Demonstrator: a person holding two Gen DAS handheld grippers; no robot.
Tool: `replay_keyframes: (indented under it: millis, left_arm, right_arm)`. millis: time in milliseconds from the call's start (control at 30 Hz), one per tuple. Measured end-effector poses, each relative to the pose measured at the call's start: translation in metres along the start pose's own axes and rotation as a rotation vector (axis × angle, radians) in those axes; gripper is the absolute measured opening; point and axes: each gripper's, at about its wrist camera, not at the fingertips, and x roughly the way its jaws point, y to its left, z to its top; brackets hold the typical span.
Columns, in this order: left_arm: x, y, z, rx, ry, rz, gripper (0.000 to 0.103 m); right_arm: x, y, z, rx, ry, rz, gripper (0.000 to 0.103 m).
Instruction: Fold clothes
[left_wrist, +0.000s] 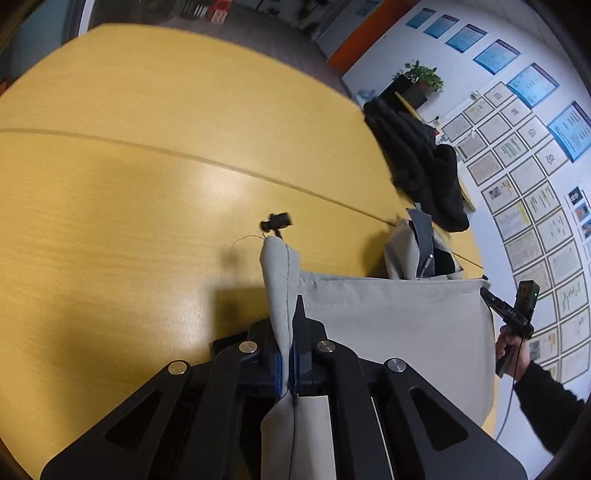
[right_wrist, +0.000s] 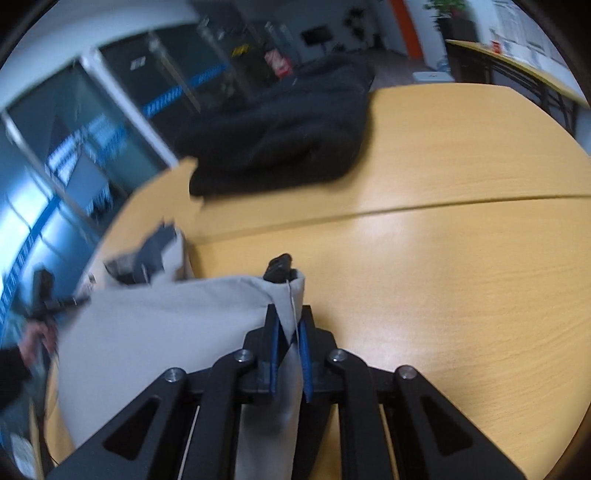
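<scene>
Above the yellow wooden table (left_wrist: 129, 177): pale grey garment (left_wrist: 388, 321) held up between both grippers, top hem stretched roughly level, body hanging down over the near table edge.

Left gripper (left_wrist: 287, 332): clenched on one upper corner of the garment, cloth pinched between the blue-padded fingers (left_wrist: 300, 350), a fold of hem standing up past the tips.

Right gripper (right_wrist: 288, 332): clamped on the opposite upper corner, fabric bunched between its blue pads (right_wrist: 274, 354); visible too from the left wrist view at the far end of the hem, held in the person's hand.

Long axis: along the taut top hem, running from one gripper to the other; remaining length drops downward, lower edge out of sight.

Handling, as judged: light, soft woven cloth, limp, no stiffness of its own; sags wherever unsupported, so corners and stitched hem are the sound places to grip; loose thread at the hem, likely harmless.

Second grey piece with dark lining (left_wrist: 421, 247): crumpled on the table just behind the held hem; whether part of the same garment, cannot tell.

Black jacket (right_wrist: 280, 136): heaped on the far side of the table, well apart.

Small black clip-like object (left_wrist: 276, 221): on the table just beyond the left-hand corner; exact nature unclear.
</scene>
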Motion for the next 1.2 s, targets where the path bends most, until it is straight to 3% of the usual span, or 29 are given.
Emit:
replay_keyframes:
  millis: [100, 167, 233, 267, 300, 333, 400, 500, 567, 667, 700, 867, 1033, 1133, 1200]
  left_arm:
    - [0.001, -0.002, 0.0, 0.02, -0.005, 0.04, 0.012]
    - [-0.002, -0.005, -0.001, 0.038, -0.021, 0.074, 0.017]
    - [-0.027, -0.013, -0.004, 0.083, -0.078, 0.135, 0.032]
    - [-0.043, -0.021, -0.007, 0.115, -0.109, 0.151, 0.043]
    - [-0.057, -0.03, -0.011, 0.145, -0.137, 0.146, 0.051]
    - [-0.071, -0.038, -0.014, 0.175, -0.165, 0.142, 0.055]
    - [-0.091, -0.07, -0.031, 0.279, -0.193, 0.106, 0.069]
    - [-0.086, -0.132, -0.075, 0.537, -0.18, 0.081, 0.09]
    - [-0.075, -0.139, -0.101, 0.595, -0.148, 0.092, 0.09]
    - [-0.063, -0.131, -0.136, 0.608, -0.101, 0.107, 0.085]
    - [-0.059, -0.129, -0.147, 0.612, -0.086, 0.112, 0.085]
    - [-0.039, -0.116, -0.205, 0.633, -0.008, 0.137, 0.085]
    - [-0.061, -0.118, -0.25, 0.649, 0.02, 0.141, 0.086]
    - [-0.068, -0.126, -0.251, 0.686, 0.029, 0.178, 0.086]
    - [-0.074, -0.138, -0.241, 0.712, -0.006, 0.183, 0.086]
  right_arm:
    - [0.02, 0.002, -0.006, -0.048, 0.101, -0.088, 0.009]
    - [0.015, 0.01, -0.003, -0.066, 0.082, -0.129, 0.01]
    - [-0.006, 0.021, 0.001, -0.075, 0.005, -0.172, 0.017]
    - [-0.021, 0.031, 0.001, -0.092, -0.045, -0.193, 0.023]
    - [-0.039, 0.043, -0.001, -0.114, -0.101, -0.212, 0.036]
    - [-0.057, 0.057, -0.006, -0.137, -0.146, -0.226, 0.053]
    - [-0.082, 0.087, -0.026, -0.171, -0.192, -0.236, 0.071]
    - [-0.088, 0.128, -0.069, -0.187, -0.14, -0.213, 0.074]
    - [-0.067, 0.151, -0.102, -0.225, -0.045, -0.213, 0.074]
    - [-0.016, 0.151, -0.148, -0.191, 0.163, -0.27, 0.069]
    - [-0.01, 0.149, -0.159, -0.181, 0.184, -0.269, 0.07]
    - [-0.02, 0.136, -0.197, -0.125, 0.208, -0.219, 0.07]
    - [-0.048, 0.135, -0.244, -0.094, 0.246, -0.236, 0.07]
    - [-0.062, 0.14, -0.255, -0.05, 0.249, -0.236, 0.07]
    - [-0.084, 0.147, -0.254, -0.01, 0.166, -0.231, 0.07]
